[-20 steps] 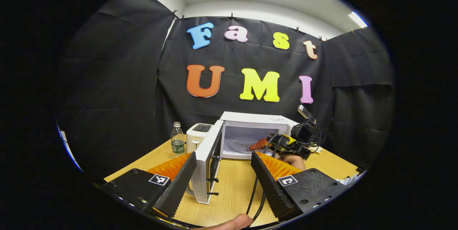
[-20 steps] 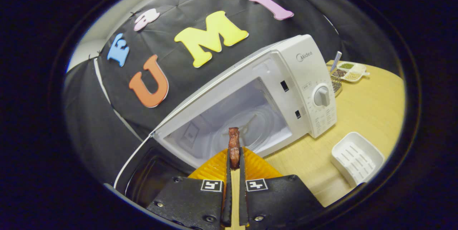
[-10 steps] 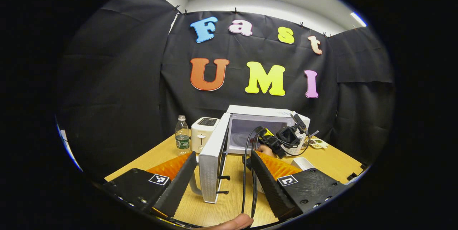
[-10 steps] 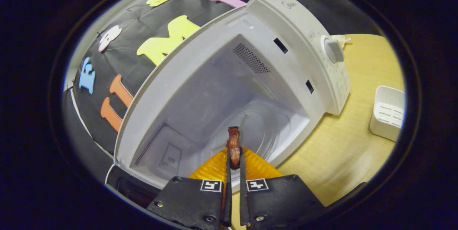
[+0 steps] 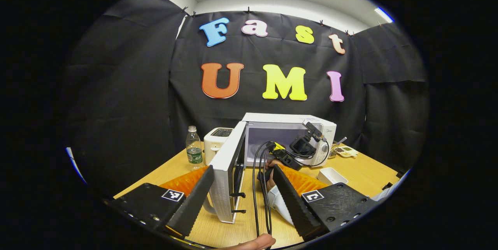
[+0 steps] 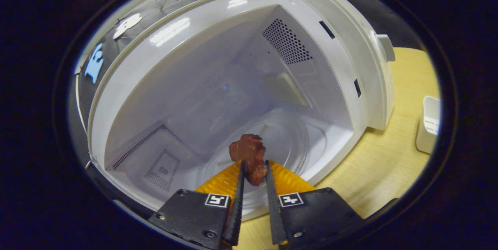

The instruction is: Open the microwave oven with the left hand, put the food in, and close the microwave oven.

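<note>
- Gripping a dark red piece of food between its jaws, the right gripper reaches through the mouth of the white microwave oven, the food hanging above the glass turntable and not yet set down.
- Standing wide apart with nothing between them, the jaws of the left gripper wait back from the oven, over the wooden counter.
- Swung out to the left, the door stands fully open, so the first step looks done; releasing the food on the turntable, drawing the right gripper out and shutting the door are left.
- Compared with a second ago, the right gripper has gone from outside the opening to inside the cavity, and its jaws have parted a little around the food, which may mean the release is starting.
- Over the same second the left gripper has barely shifted, staying empty behind the door's edge.
- Beyond the oven, a toaster and a water bottle sit to the left, a small white tray to the right.
</note>
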